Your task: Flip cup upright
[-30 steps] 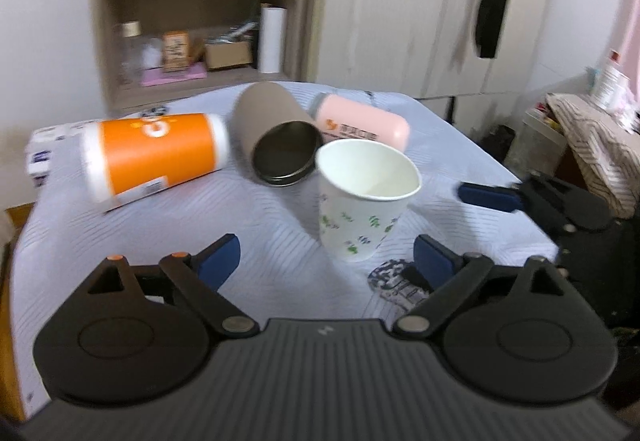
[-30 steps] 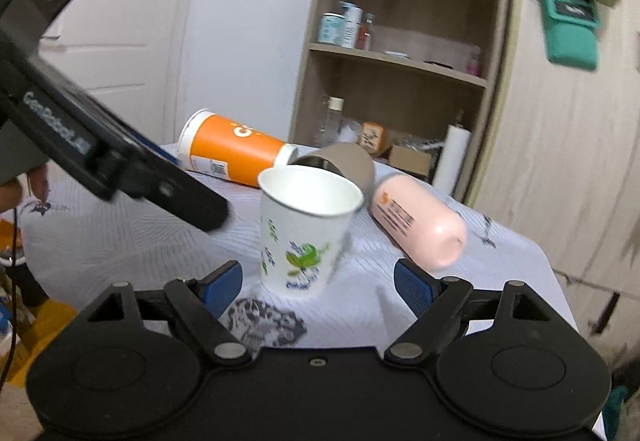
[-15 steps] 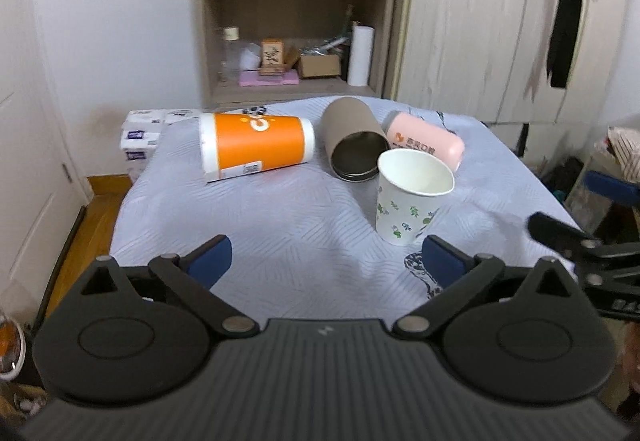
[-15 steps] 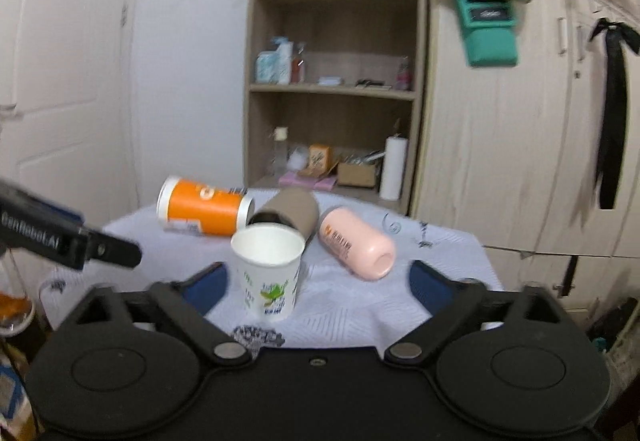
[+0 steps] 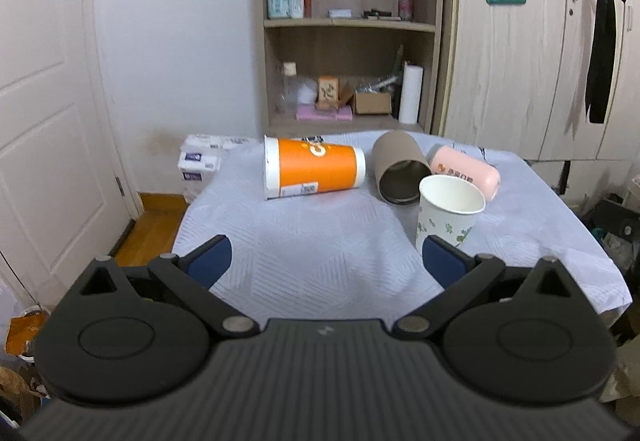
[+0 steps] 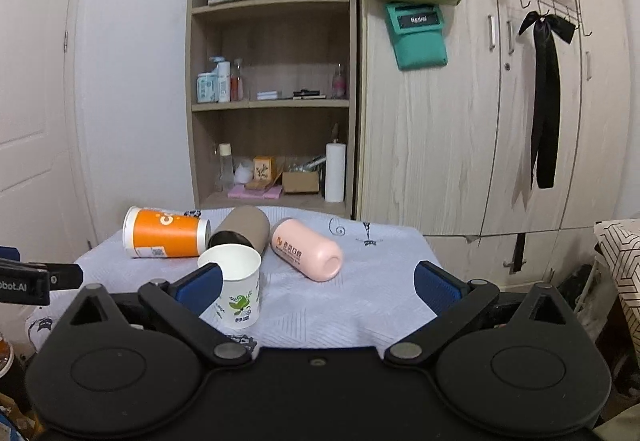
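A white paper cup with a leaf print (image 5: pixel 448 213) stands upright on the cloth-covered table (image 5: pixel 320 241); it also shows in the right wrist view (image 6: pixel 236 281). An orange paper cup (image 5: pixel 312 167), a brown metal-lined cup (image 5: pixel 398 167) and a pink cup (image 5: pixel 466 171) lie on their sides behind it. My left gripper (image 5: pixel 326 261) is open and empty, back from the table's near edge. My right gripper (image 6: pixel 318 283) is open and empty, also held back. The left gripper's tip (image 6: pixel 40 277) shows at the left edge of the right wrist view.
A wooden shelf unit (image 5: pixel 348 41) with bottles, boxes and a paper roll stands behind the table. Wardrobe doors (image 5: pixel 540 61) are at the right with a black ribbon hanging. A white door (image 5: pixel 40 121) is at the left. Tissue packs (image 5: pixel 200 161) sit by the table's far left corner.
Both grippers have pulled back and up from the table. The upright leaf-print cup and the three lying cups have stayed in place and look smaller.
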### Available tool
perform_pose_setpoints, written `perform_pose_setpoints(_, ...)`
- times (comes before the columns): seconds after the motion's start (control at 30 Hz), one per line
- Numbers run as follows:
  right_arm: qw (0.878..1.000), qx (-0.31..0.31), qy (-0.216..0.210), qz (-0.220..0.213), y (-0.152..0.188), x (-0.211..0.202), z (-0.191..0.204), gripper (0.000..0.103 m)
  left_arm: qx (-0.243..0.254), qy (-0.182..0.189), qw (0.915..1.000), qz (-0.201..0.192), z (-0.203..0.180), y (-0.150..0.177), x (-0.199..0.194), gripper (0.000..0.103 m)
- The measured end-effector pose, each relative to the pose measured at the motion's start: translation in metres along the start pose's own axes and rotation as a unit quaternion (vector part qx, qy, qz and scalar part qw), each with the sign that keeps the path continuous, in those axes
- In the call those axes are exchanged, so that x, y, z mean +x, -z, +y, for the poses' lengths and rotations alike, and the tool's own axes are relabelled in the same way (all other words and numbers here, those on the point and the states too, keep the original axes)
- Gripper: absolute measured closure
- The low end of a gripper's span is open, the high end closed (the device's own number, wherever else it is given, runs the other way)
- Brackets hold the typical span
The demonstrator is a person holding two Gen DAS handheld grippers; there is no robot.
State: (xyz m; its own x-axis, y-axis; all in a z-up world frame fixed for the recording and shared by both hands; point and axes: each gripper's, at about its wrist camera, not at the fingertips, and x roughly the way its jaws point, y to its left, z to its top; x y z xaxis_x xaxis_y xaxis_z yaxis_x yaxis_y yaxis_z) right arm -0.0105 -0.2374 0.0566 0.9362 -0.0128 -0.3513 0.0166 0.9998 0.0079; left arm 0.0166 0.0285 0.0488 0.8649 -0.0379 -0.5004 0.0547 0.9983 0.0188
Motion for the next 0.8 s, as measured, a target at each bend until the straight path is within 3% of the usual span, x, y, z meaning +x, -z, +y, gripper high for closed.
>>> perform_pose_setpoints(0.17,0.999,-0.006,0.003,-0.043,0.009,-0.007,0.005,0.000,-0.009,-0.002,0.9995,-0.031,0.000,0.010,-0.005,0.000)
perform_pose_setpoints(0.8,0.997,-0.038,0.019,-0.061,0.026,-0.011,0.021,0.000,-0.010,0.015,0.9997,-0.017,-0.003,0.024,0.002,0.000)
